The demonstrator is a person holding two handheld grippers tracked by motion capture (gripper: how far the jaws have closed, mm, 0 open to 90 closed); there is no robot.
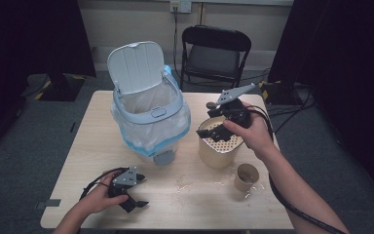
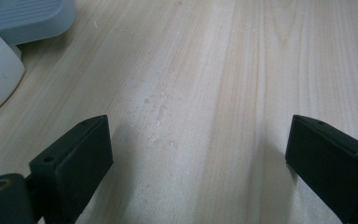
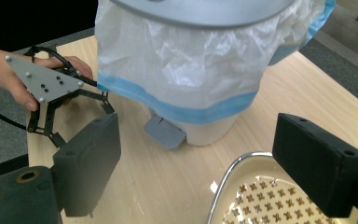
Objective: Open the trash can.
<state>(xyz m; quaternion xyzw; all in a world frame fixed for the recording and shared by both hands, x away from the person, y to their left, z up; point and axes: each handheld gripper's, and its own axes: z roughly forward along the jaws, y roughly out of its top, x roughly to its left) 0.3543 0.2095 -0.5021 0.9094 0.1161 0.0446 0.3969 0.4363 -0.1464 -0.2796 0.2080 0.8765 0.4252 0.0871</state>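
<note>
We are holding the right gripper [image 1: 213,119], jaws spread wide and empty, above the near-right beige round container with its perforated insert [image 1: 218,142]; the left gripper [image 1: 135,200], also open, is resting on the pale wooden table [image 1: 78,165] beside the bag-lined pedal bin [image 1: 148,117].

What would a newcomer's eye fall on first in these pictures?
First, the white pedal bin at the table's middle, lid up, with a blue-edged bag spilling over its rim. Next, the right gripper, jaws open, over the beige container with a perforated insert beside the bin. A small paper cup stands nearer the person.
</note>
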